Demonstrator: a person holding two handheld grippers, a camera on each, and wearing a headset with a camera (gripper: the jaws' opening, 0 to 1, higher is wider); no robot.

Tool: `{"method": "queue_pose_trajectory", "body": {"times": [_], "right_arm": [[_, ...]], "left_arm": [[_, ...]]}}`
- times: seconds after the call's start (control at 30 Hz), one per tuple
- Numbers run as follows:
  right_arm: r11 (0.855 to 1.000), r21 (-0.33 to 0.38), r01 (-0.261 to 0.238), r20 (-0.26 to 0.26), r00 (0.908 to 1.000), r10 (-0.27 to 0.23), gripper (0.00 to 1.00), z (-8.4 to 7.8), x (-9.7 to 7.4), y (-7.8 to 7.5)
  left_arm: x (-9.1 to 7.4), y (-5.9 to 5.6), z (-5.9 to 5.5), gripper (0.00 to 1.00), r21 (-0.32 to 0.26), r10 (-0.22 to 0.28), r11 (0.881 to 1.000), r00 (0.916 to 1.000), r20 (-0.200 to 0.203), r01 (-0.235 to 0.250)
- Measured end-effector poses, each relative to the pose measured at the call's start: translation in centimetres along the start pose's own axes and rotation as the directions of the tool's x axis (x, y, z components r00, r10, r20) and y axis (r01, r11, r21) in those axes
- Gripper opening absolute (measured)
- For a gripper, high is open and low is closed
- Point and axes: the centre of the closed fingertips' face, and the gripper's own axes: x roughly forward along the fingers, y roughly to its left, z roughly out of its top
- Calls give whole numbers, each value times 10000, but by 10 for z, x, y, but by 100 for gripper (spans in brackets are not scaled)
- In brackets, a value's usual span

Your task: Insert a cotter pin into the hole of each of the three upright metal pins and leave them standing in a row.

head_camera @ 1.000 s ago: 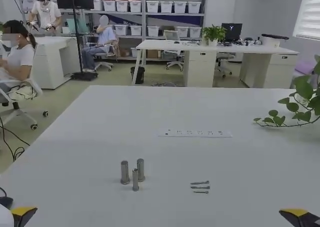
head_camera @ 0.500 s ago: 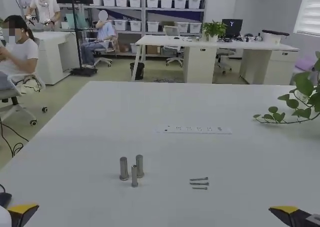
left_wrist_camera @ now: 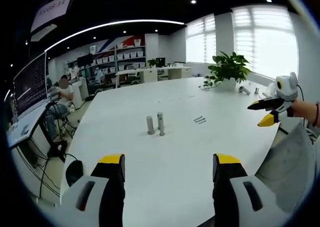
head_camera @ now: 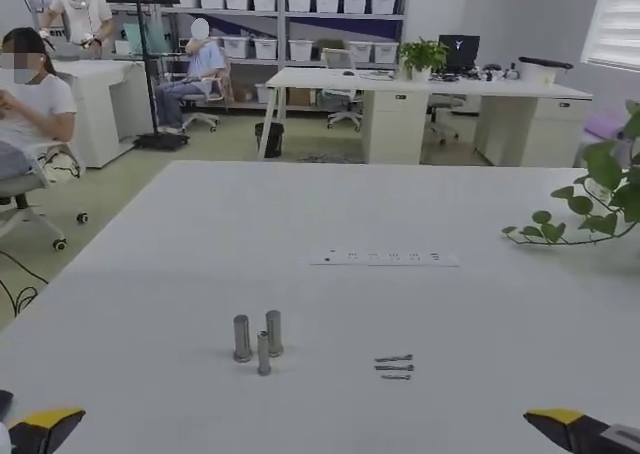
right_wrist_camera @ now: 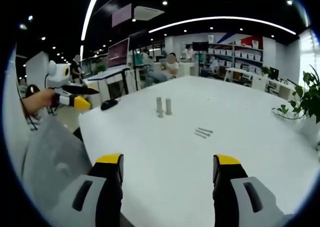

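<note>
Three upright metal pins (head_camera: 256,341) stand clustered on the white table, also in the left gripper view (left_wrist_camera: 155,124) and the right gripper view (right_wrist_camera: 163,107). Three cotter pins (head_camera: 394,366) lie side by side to their right (left_wrist_camera: 200,120) (right_wrist_camera: 203,132). My left gripper (left_wrist_camera: 167,167) is open and empty, well short of the pins; its yellow tip shows at the bottom left corner (head_camera: 45,424). My right gripper (right_wrist_camera: 167,167) is open and empty too, its tip at the bottom right (head_camera: 560,421).
A white power strip (head_camera: 385,260) lies flat beyond the pins. A leafy plant (head_camera: 590,204) reaches in from the table's right edge. People sit at desks (head_camera: 30,104) past the far left. Bare tabletop (head_camera: 150,294) surrounds the parts.
The head camera has tilted down a little, so everything sits slightly higher in view. Pins and cotter pins have not moved. Both gripper tips stay at the bottom corners.
</note>
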Motion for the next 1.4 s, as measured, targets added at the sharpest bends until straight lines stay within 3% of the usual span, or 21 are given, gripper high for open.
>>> {"method": "queue_pose_trajectory", "body": {"times": [0.2,0.63,0.97,1.4], "right_arm": [[9998,-5,-223,59,9997,223,74,3,4,4],[9983,177,-559,807,9953,543,62,26,23,0],[9925,115,-1221,1119,9864,1201,56,46,57,3],[9797,-353,-1975,1058,9740,2002,52,59,105,11]], "left_arm": [[8,1,5,63,-95,-91,9999,9999,118,92],[13,4,6,64,-185,-107,9998,9996,272,112],[17,-1,8,70,116,-312,9995,9987,414,308],[22,-10,10,80,299,-663,9975,9954,686,644]]}}
